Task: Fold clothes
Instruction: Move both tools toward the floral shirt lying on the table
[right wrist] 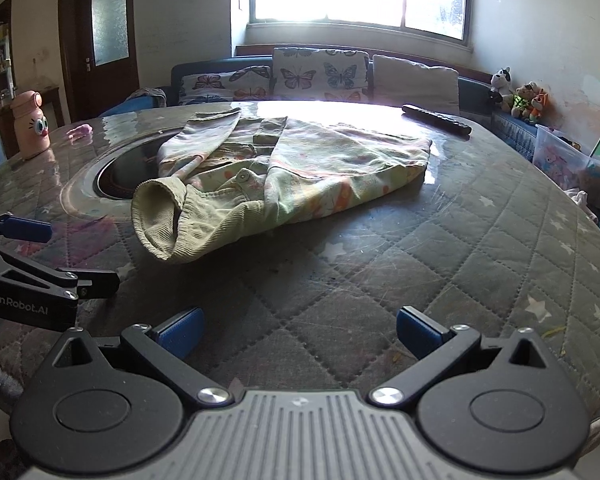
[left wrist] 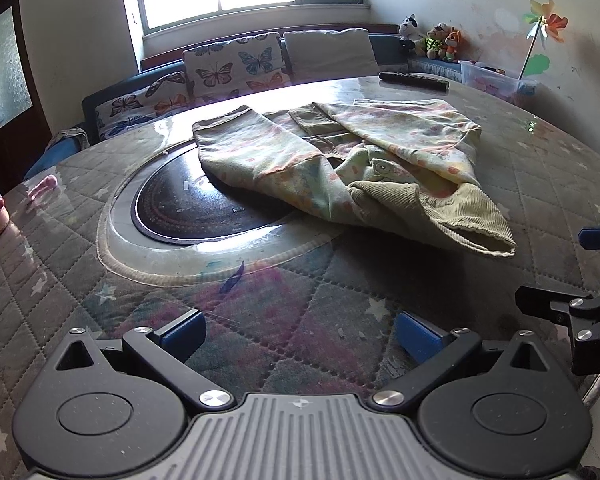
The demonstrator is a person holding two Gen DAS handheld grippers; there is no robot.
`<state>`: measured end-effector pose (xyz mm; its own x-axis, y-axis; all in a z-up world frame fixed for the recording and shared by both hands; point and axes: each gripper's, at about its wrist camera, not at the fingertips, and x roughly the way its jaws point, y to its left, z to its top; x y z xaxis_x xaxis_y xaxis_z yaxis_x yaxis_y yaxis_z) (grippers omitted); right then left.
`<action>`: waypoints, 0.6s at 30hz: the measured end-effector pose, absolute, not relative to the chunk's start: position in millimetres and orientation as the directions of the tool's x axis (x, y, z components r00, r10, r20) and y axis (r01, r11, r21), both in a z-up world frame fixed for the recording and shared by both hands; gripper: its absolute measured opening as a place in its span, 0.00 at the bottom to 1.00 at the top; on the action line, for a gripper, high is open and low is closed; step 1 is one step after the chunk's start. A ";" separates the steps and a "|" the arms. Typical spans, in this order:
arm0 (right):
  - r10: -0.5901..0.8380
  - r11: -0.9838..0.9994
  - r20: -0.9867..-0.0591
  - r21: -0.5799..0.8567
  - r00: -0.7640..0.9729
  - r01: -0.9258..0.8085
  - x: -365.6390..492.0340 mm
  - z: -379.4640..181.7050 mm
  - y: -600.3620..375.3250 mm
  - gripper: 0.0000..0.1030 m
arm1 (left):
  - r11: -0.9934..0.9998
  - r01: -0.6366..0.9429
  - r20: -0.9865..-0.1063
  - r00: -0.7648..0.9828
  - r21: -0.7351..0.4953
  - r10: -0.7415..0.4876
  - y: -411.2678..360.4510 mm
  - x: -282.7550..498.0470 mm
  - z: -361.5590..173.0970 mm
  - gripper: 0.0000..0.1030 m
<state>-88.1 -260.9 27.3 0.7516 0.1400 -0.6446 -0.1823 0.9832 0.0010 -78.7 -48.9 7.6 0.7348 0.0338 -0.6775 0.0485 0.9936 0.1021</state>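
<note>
A pale green jacket (left wrist: 340, 164) with a pastel print and corduroy cuffs lies crumpled on the round table; it also shows in the right wrist view (right wrist: 292, 168). One sleeve lies over the dark inset hob (left wrist: 196, 208). A corduroy cuff (right wrist: 160, 220) points toward me. My left gripper (left wrist: 300, 334) is open and empty, above the table short of the jacket. My right gripper (right wrist: 298, 330) is open and empty, also short of the jacket. Each gripper shows at the edge of the other's view.
The table has a quilted cover under glass (right wrist: 480, 248). A black remote (right wrist: 436, 119) lies at the far side. A pink bottle with eyes (right wrist: 30, 124) stands at the left. A sofa with butterfly cushions (right wrist: 320, 74) is behind. A clear toy box (right wrist: 568, 164) is right.
</note>
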 end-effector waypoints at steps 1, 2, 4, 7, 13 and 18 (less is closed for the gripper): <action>0.148 0.982 -0.644 0.002 0.750 -0.191 -88.2 27.3 -263.4 1.00 | 0.993 0.049 -0.678 0.735 0.103 0.034 -49.6 -78.8 7.6 1.00; 0.155 0.980 -0.644 0.003 0.749 -0.200 -88.2 27.4 -265.9 1.00 | 0.993 0.050 -0.678 0.734 0.105 0.034 -50.2 -78.9 7.5 1.00; 0.166 0.977 -0.643 0.005 0.748 -0.213 -87.8 26.6 -264.6 1.00 | 0.993 0.053 -0.678 0.734 0.107 0.034 -51.1 -78.8 7.8 1.00; 0.191 0.970 -0.639 0.007 0.745 -0.243 -90.5 24.8 -268.4 1.00 | 0.993 0.055 -0.679 0.733 0.109 0.034 -52.3 -78.1 7.9 1.00; 0.251 0.948 -0.635 0.007 0.731 -0.319 -93.9 23.6 -276.6 1.00 | 0.992 0.058 -0.679 0.733 0.108 0.031 -53.3 -76.9 7.5 1.00; 0.279 0.934 -0.639 0.008 0.717 -0.357 -92.7 22.9 -279.2 1.00 | 0.993 0.060 -0.680 0.733 0.105 0.027 -53.8 -75.6 7.0 1.00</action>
<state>-92.7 -279.2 22.9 0.7166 0.2789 -0.6393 -0.3567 0.9342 0.0078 -75.6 -53.8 7.0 0.7330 0.0273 -0.6797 0.0600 0.9927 0.1046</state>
